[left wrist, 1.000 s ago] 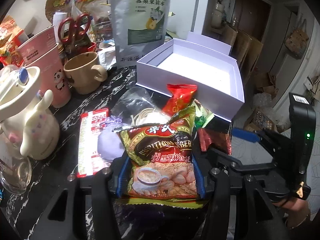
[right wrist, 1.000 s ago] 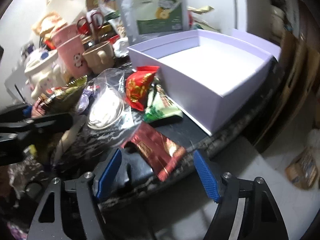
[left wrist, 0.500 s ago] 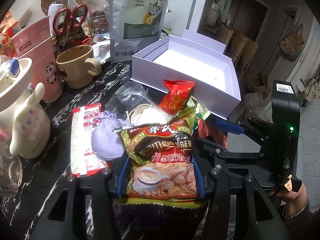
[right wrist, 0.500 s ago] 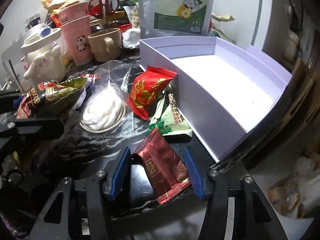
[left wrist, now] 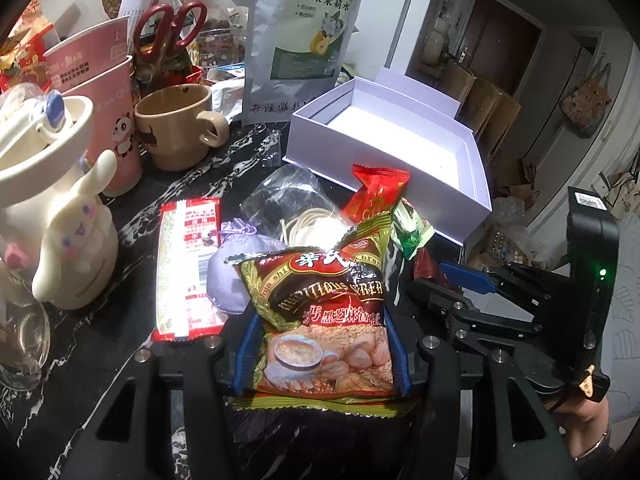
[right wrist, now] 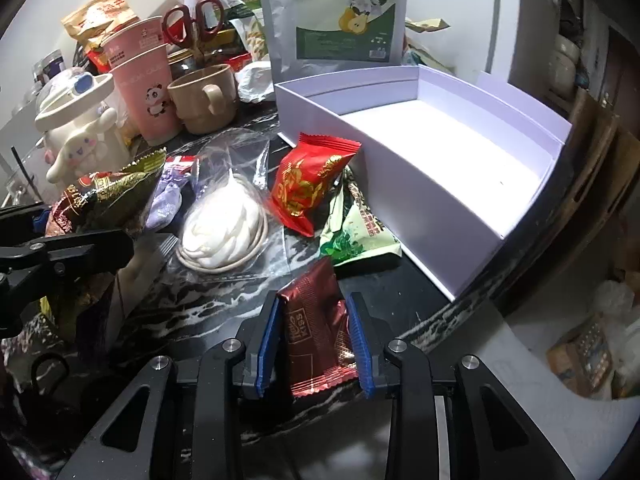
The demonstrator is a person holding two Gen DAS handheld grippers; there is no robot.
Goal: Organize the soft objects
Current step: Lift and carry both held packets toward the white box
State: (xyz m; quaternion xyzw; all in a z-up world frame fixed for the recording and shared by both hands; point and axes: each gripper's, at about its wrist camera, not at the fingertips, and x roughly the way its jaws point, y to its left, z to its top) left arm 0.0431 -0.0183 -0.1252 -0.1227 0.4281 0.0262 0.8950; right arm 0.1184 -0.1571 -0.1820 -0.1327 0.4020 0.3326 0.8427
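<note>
My left gripper (left wrist: 320,348) is shut on a cereal packet (left wrist: 324,312), held above the dark marble table; the packet also shows in the right wrist view (right wrist: 104,196). My right gripper (right wrist: 314,340) is shut on a dark red snack packet (right wrist: 316,332) near the table's front edge. An open white box (right wrist: 440,184) stands just behind, also in the left wrist view (left wrist: 392,148). On the table lie a red packet (right wrist: 308,180), a green packet (right wrist: 356,232), a clear bag with a white item (right wrist: 224,220), a purple pouch (left wrist: 236,272) and a red-white sachet (left wrist: 188,272).
A beige mug (left wrist: 176,128), pink paper cups (left wrist: 100,92), a white bunny-shaped kettle (left wrist: 52,208), red scissors (left wrist: 168,28) and a tall tea pouch (left wrist: 300,36) crowd the back left. The table edge (right wrist: 460,312) drops off at right, with boxes on the floor beyond.
My right gripper moved forward and closed on the dark red packet, which lay between open fingers before. The left gripper kept holding the cereal packet, shifting slightly.
</note>
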